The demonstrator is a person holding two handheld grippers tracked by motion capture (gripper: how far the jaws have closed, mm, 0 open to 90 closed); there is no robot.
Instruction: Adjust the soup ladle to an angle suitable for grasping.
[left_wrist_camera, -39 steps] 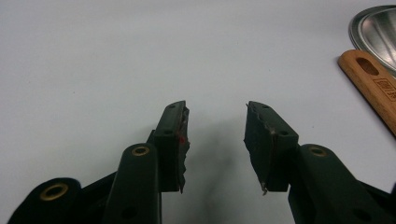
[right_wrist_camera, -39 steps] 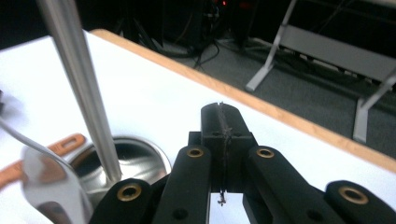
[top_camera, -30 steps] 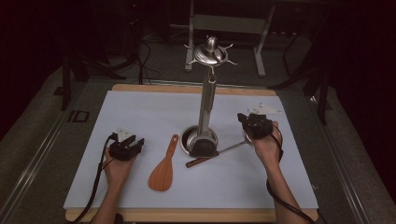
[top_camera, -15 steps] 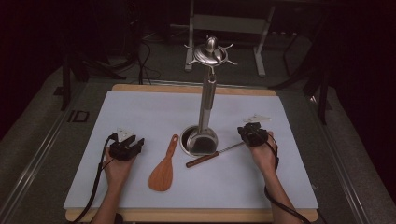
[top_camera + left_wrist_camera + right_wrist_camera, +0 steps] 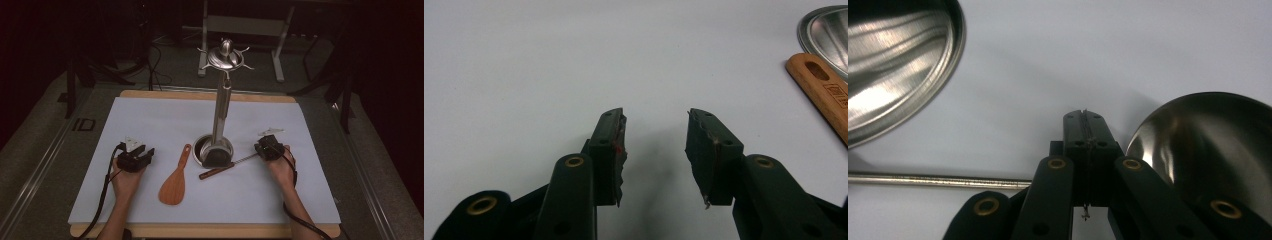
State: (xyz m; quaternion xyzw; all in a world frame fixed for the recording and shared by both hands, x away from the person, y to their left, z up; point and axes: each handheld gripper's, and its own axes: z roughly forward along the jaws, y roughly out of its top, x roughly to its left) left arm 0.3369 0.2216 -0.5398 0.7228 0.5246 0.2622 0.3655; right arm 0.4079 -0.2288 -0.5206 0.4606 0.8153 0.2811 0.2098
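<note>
Table covering first: a white sheet (image 5: 150, 120) fills the middle of the high view. At its centre rises a tall steel utensil stand (image 5: 221, 115) with a round base dish (image 5: 200, 147). Lower left of the dish lies a wooden spatula (image 5: 173, 187). Just right of the dish lies a ladle (image 5: 220, 171), wooden grip toward lower centre and thin steel shaft (image 5: 938, 180) running right to its bowl (image 5: 1208, 145).

The ladle is probably stiff and fairly light, with polished, slippery steel. The wooden grip looks the surest hold; the narrow shaft would likely roll.

The right gripper (image 5: 267, 148) sits over the bowl end, pads pressed together with nothing seen between them. The left gripper (image 5: 136, 159) rests at centre left, jaws wide and empty.
</note>
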